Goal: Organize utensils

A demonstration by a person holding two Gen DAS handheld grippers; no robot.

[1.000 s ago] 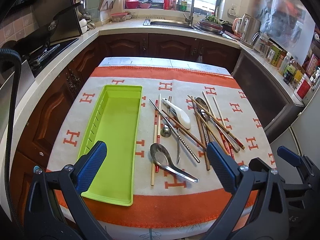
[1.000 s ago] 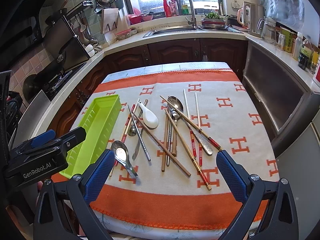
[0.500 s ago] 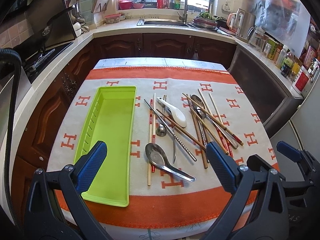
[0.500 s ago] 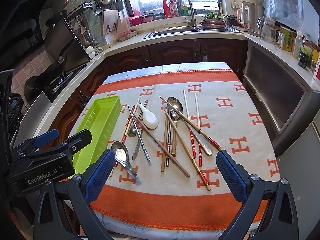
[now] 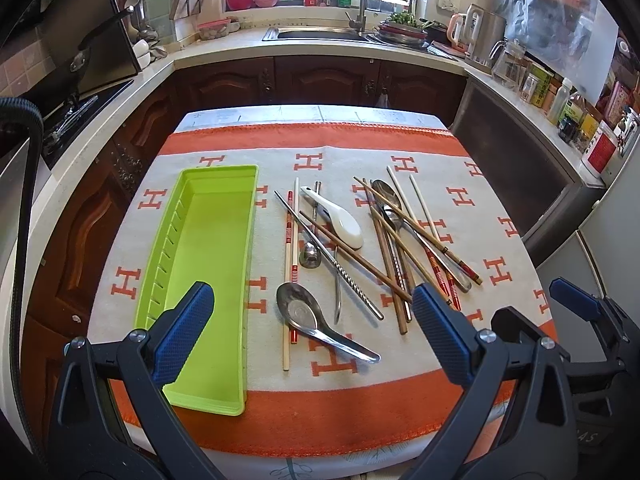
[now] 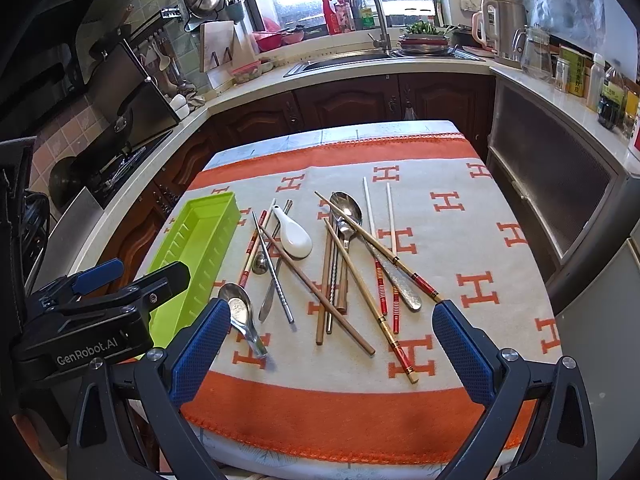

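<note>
An empty lime-green utensil tray (image 5: 208, 264) (image 6: 196, 248) lies on the left of the table. To its right lies a loose pile: a white ceramic spoon (image 5: 340, 220) (image 6: 294, 232), a steel soup spoon (image 5: 316, 320) (image 6: 242, 316), other metal spoons and several wooden, metal and red-banded chopsticks (image 5: 400, 248) (image 6: 360, 272). My left gripper (image 5: 312, 336) is open and empty, hovering above the table's near edge. My right gripper (image 6: 332, 344) is open and empty, also above the near edge. The left gripper's body (image 6: 92, 320) shows in the right wrist view.
The table carries an orange and cream cloth (image 5: 460, 200) with H marks. Kitchen counters, a sink (image 5: 320, 34) and dark cabinets ring the table. A stove with a pan (image 6: 116, 160) stands at the left. Bottles and a kettle (image 5: 480, 36) line the right counter.
Both views shifted slightly: the table sits a little lower and nearer in the left wrist view. The utensils and tray have not moved. Both grippers stay open.
</note>
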